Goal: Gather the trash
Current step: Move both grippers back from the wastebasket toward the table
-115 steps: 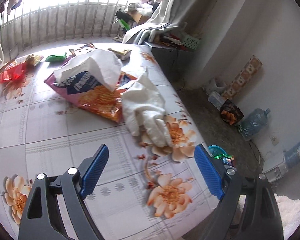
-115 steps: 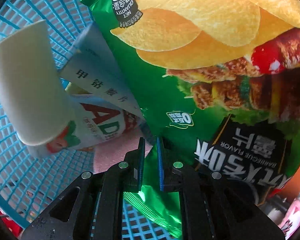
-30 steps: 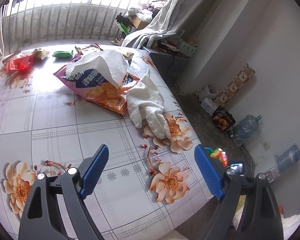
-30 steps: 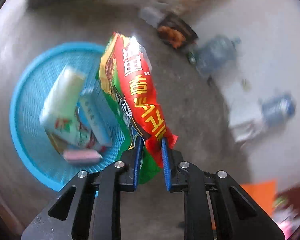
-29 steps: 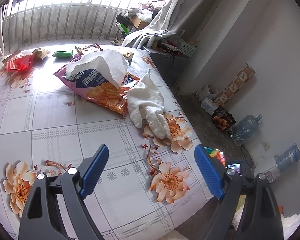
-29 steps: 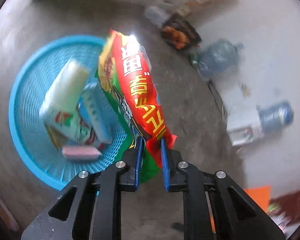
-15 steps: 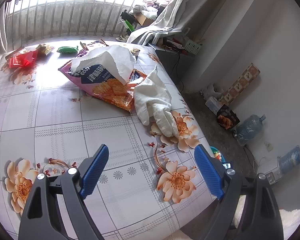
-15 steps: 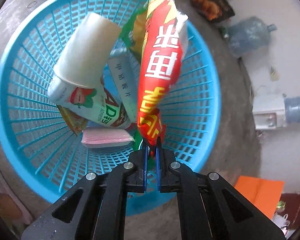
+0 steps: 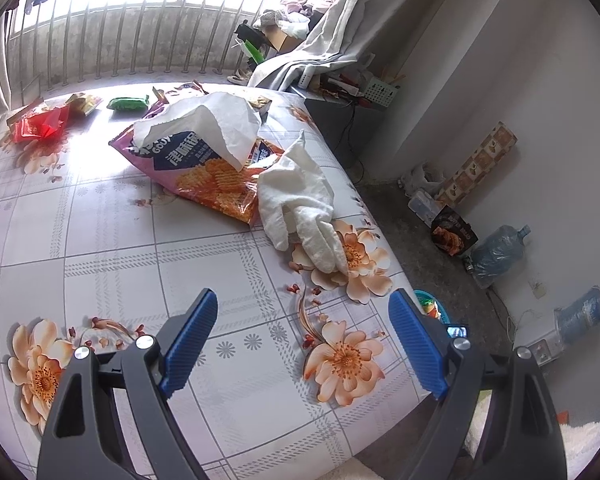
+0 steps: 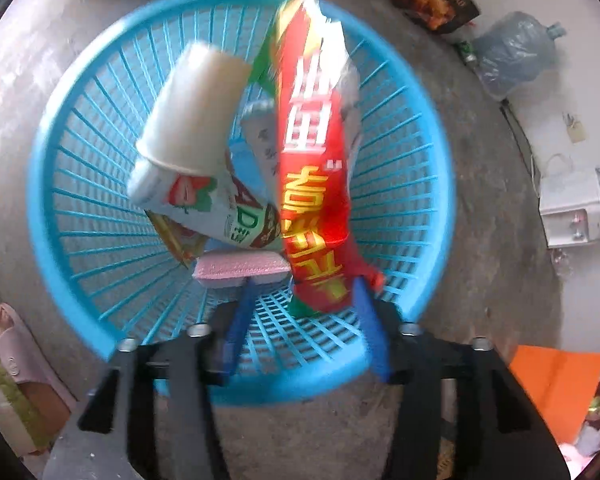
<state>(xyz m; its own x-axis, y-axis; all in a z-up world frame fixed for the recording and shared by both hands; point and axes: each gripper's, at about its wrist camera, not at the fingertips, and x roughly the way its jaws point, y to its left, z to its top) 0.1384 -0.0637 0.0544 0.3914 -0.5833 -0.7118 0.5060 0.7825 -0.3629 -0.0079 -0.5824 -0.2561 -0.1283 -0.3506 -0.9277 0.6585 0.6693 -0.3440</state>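
Note:
In the right wrist view my right gripper (image 10: 304, 312) is open above a blue plastic basket (image 10: 48, 208) on the floor. A red and green chip bag (image 10: 312, 168) stands loose in the basket between the jaws, beside a white cup (image 10: 192, 116), a milk carton (image 10: 220, 216) and a pink sponge (image 10: 240, 268). In the left wrist view my left gripper (image 9: 304, 340) is open and empty above a flowered table (image 9: 140, 272). On it lie a pink chip bag (image 9: 212, 168), a white tissue (image 9: 204, 124) and a white glove (image 9: 304, 208).
At the table's far end lie a red wrapper (image 9: 40, 128) and a green packet (image 9: 128, 103). On the floor right of the table are a dark snack bag (image 9: 454, 234), a water bottle (image 9: 498, 250) and the basket's edge (image 9: 430, 300). An orange sheet (image 10: 552, 380) lies near the basket.
My right gripper has opened and let go of the red and green chip bag, which now stands in the basket. The left gripper has barely moved.

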